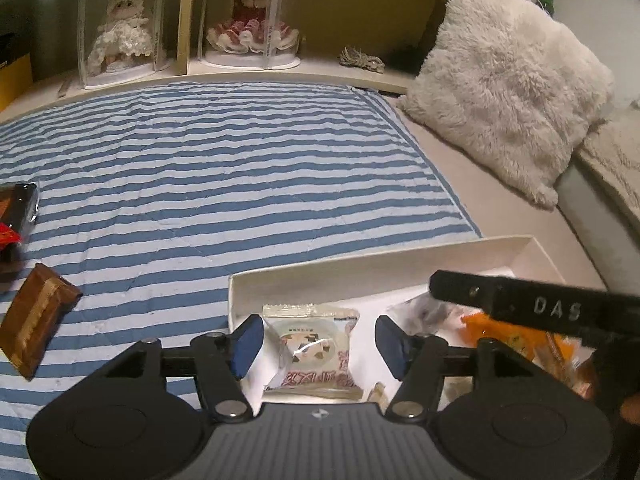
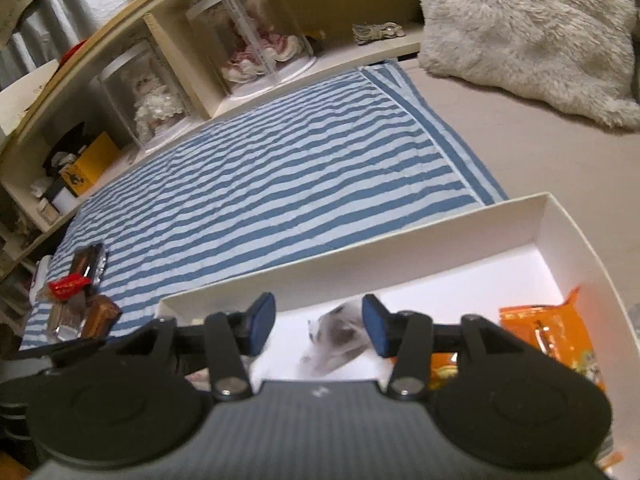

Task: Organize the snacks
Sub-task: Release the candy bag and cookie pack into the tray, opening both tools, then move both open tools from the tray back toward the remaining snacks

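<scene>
Left wrist view is showing the left gripper (image 1: 316, 344) hovering with its jaws spread wide and nothing between the blue pads (image 1: 248, 346) but air. Below the gap, a clear cookie packet (image 1: 314, 354) is lying flat on the floor of the white box (image 1: 360, 268), in its left end, close to the near wall. The packet's long axis is running away from the camera, its crimped ends pointing toward the far and near walls and its red print facing the camera upside down. To its right in the box, a grey clear packet (image 1: 424, 312) and an orange bag (image 1: 516, 340) are lying side by side; the right gripper's black body is crossing above them. The box is sitting at the edge of the striped quilt (image 1: 240, 168). A brown bar (image 1: 36, 320) is lying on the quilt well to the left, tilted, its long axis running from near left to far right, with dark wrapped snacks (image 1: 16, 216) beyond it.

Right wrist view is showing the right gripper (image 2: 318, 326) also released, jaws apart over the box (image 2: 360, 252). The grey packet (image 2: 336, 340) is appearing blurred just below the gap, not touching either pad as far as can be told. The orange bag (image 2: 536, 328) is lying flat toward the right wall. The remaining snacks (image 2: 80, 296) are heaped on the quilt (image 2: 280, 168) at the far left. A furry cushion (image 2: 528, 32) is resting beyond.
</scene>
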